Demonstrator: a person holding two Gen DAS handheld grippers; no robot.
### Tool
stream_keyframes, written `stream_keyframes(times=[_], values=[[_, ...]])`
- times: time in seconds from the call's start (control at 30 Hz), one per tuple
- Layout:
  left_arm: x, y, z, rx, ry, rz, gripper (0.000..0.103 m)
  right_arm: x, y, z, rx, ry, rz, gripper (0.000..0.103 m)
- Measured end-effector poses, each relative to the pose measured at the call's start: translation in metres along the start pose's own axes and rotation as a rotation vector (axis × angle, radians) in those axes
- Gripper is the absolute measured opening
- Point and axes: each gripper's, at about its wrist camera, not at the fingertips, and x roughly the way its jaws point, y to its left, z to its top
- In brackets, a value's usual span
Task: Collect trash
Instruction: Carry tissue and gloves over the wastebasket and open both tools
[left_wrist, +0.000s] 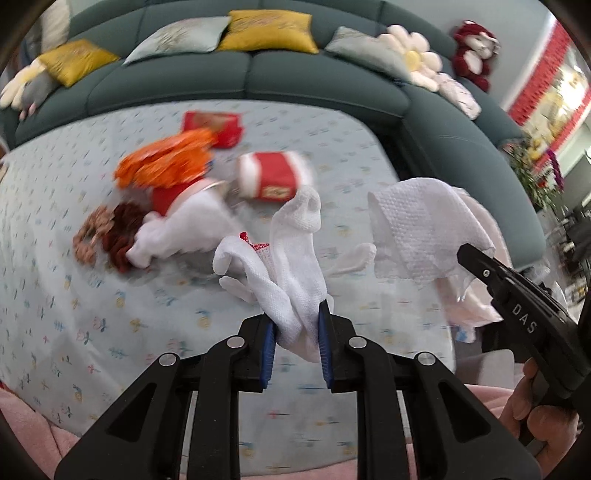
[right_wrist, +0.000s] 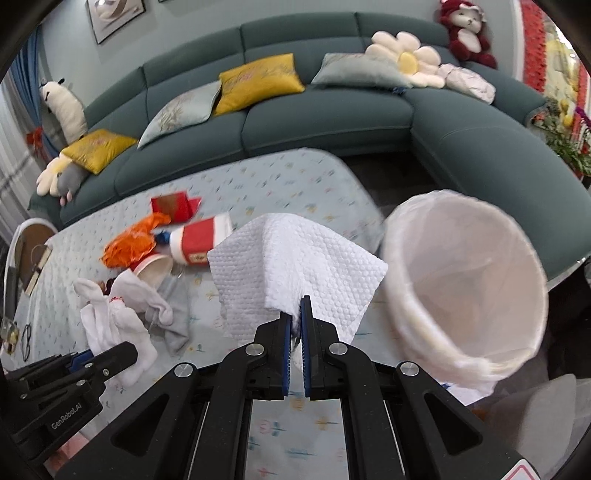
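The left gripper (left_wrist: 297, 332) has its jaws pinching a white glove (left_wrist: 295, 280), raised off the floral worktop (left_wrist: 55, 258). The right gripper (right_wrist: 295, 328) clamps a dimpled paper towel (right_wrist: 295, 254) beside the lined waste bin (right_wrist: 465, 280). Farther off lie an orange wrapper (right_wrist: 129, 243), red paper cup (right_wrist: 199, 240) and red packet (right_wrist: 173, 206), before the green sofa (right_wrist: 332, 125).

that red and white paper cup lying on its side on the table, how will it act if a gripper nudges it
The red and white paper cup lies on its side, so a nudge would probably roll it, likely in a curve since it tapers. It looks like thin paper, so probably light and easily crushed. The orange wrapper and another cup sit close by and may block it.
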Motion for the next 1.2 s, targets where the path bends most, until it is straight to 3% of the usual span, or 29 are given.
stream_keyframes(times=[0.37, 0.67, 0.97, 1.0, 1.1, 1.13, 1.17, 1.2], values=[[0.006, -0.105, 0.025, 0.154, -0.018, -0.090, 0.020, -0.040, -0.093, 0.012, 0.090, -0.079, -0.113, 0.005], [0.041, -0.182, 0.043, 0.228, 0.030, -0.183, 0.020, -0.025, -0.160, 0.008, 0.171, -0.051, -0.182, 0.005], [0.072, -0.229, 0.055, 0.284, 0.057, -0.227, 0.024, -0.007, -0.191, 0.007, 0.233, -0.039, -0.186, 0.005], [0.074, -0.233, 0.057, 0.287, 0.058, -0.231, 0.026, -0.005, -0.192, 0.008, 0.233, -0.040, -0.189, 0.006], [0.076, -0.240, 0.058, 0.292, 0.044, -0.238, 0.048, -0.004, -0.192, 0.007, 0.236, -0.049, -0.204, 0.017], [0.075, -0.241, 0.059, 0.293, 0.032, -0.230, 0.060, -0.005, -0.193, 0.007, 0.240, -0.054, -0.203, 0.028], [0.073, -0.241, 0.060, 0.295, 0.015, -0.220, 0.066, -0.006, -0.193, 0.007, 0.245, -0.063, -0.208, 0.038], [0.071, -0.241, 0.061, 0.295, 0.006, -0.222, 0.066, -0.008, -0.193, 0.008, 0.247, -0.072, -0.213, 0.040]])
